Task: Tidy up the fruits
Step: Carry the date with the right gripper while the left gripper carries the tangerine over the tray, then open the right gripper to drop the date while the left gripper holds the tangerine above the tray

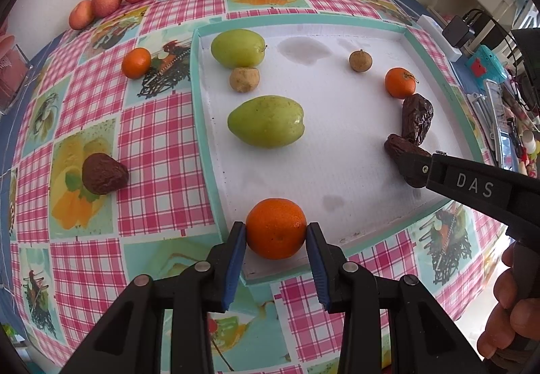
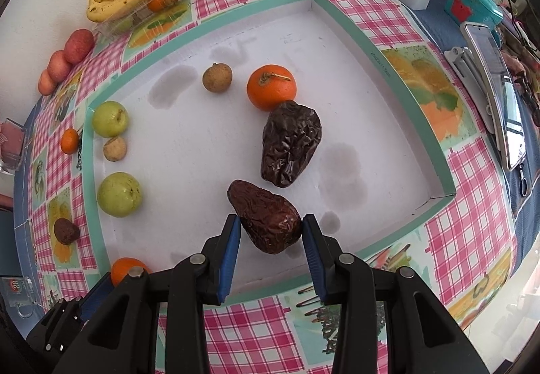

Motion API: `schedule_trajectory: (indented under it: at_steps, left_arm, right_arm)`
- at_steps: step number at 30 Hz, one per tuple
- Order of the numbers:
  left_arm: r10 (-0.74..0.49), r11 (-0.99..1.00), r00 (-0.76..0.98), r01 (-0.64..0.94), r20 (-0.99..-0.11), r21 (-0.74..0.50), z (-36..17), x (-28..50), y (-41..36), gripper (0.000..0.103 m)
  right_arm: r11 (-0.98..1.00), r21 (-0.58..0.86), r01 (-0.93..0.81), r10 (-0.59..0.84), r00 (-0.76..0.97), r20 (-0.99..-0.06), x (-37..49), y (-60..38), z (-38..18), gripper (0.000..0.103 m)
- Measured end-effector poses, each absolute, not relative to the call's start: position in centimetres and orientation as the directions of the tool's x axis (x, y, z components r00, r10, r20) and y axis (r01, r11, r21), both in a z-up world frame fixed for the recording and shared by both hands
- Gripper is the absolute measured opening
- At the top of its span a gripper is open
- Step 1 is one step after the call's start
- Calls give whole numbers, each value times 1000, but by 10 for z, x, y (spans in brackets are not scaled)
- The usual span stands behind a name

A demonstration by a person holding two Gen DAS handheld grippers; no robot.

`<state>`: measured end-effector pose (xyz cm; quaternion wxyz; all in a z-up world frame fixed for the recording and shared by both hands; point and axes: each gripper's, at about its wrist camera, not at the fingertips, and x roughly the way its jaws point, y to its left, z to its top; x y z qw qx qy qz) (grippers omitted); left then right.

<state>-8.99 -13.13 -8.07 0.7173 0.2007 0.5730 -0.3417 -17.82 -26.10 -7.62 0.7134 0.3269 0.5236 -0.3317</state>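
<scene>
Fruits are split between the white tray [image 1: 337,124] and the checked surface [image 1: 158,144] outside it. The left tool [image 1: 276,232] has its blue pads pressed on both sides of a mandarin [image 1: 276,228] at the tray's near edge; whether it rests on the tray floor or hangs just above is hard to tell. Over on the right, the right tool [image 2: 271,229] brackets a wrinkled date [image 2: 266,215], pads touching or very nearly so, with a second date [image 2: 291,142] lying just beyond it, up against another mandarin [image 2: 271,87].

Risks now: that round mandarin could squirt out of the pads and roll off over the near rim if the squeeze eases. The date is soft and sticky, so it may cling to one pad on release. The two tools work close together, so a hasty swing could knock the green fruit [image 1: 266,121] between them.
</scene>
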Motion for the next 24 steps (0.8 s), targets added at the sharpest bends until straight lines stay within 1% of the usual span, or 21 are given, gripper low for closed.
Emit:
schedule_trajectory:
  at_steps: [18,19,20,24]
  left_arm:
    - [-257,666,121,741,-959,-85,-78,-93,-133,40]
    - [-260,665,127,742,-957,-83,-76,-93,-133,40]
    - [-264,664,135,744,-955,-79,-74,-93,-133,40]
    - [-295,662,164,746,-941,-77,-61,-93,-131,41]
  right_arm:
    - [569,111,815,-142,230,-963,-175,-262,-75,40]
    - [569,107,815,-147,229,-962,-175,-262,-73,43]
    - [569,108,815,-150,231,-961,-175,-262,-72,48]
    - [570,126,812,-162,262,-951,-177,-263,-64,50]
